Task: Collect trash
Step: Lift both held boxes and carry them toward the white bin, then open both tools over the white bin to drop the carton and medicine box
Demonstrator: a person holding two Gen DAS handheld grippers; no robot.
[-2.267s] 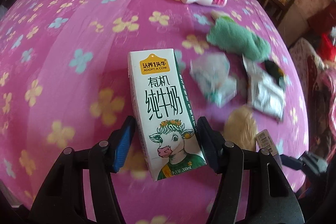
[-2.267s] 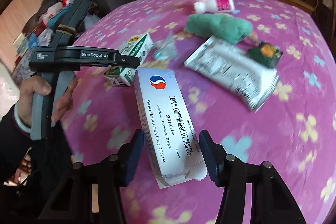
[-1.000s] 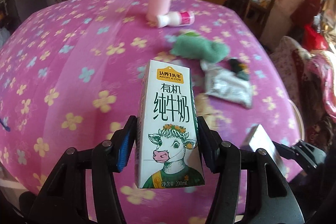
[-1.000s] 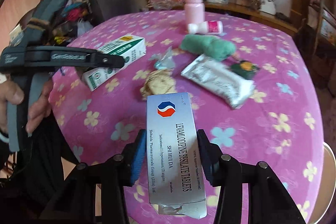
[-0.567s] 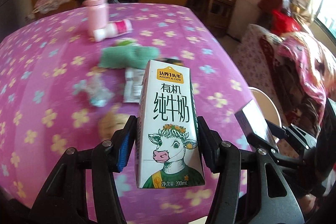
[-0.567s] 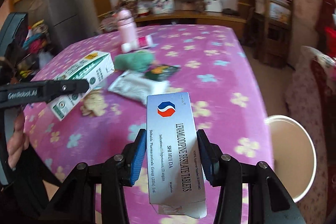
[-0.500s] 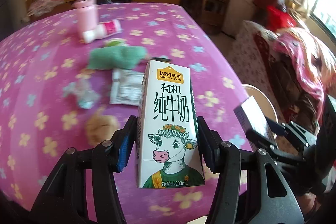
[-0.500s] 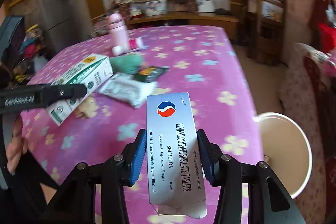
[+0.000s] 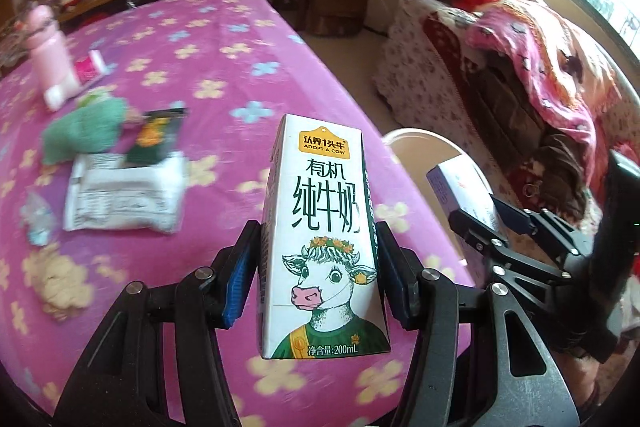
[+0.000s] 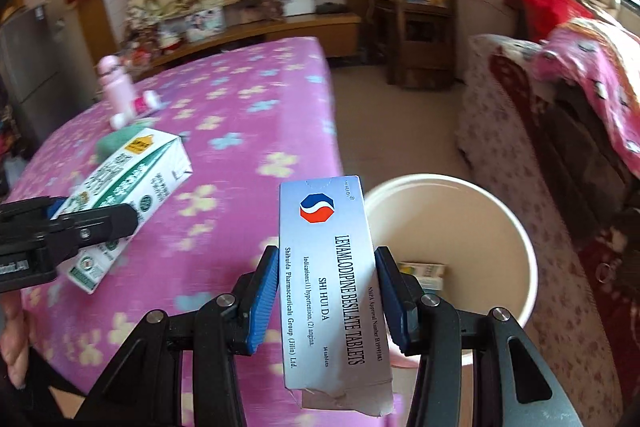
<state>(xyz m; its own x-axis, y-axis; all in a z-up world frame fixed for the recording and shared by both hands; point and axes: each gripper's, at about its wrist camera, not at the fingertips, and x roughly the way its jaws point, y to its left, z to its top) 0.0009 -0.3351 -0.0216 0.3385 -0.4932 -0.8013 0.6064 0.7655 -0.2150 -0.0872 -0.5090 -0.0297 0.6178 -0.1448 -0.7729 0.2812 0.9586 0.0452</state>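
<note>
In the left tool point(image 9: 318, 277), a cow-printed white milk carton point(image 9: 322, 239).

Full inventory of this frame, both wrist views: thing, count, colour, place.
milk carton: 1, white and green, in left gripper
tablet box: 1, silver-blue, in right gripper
bin: 1, white, on floor beside table, small box inside
table: 1, pink floral cloth
pink bottle: 1, upright, far side of table
small bottle: 1, white with pink label, lying by pink bottle
green cloth: 1, mid table
dark packet: 1, beside cloth
white wrapper: 1, on table
crumpled scraps: 2, left part of table
left gripper: black, blue pads, clamped
right gripper: same, clamped
</note>
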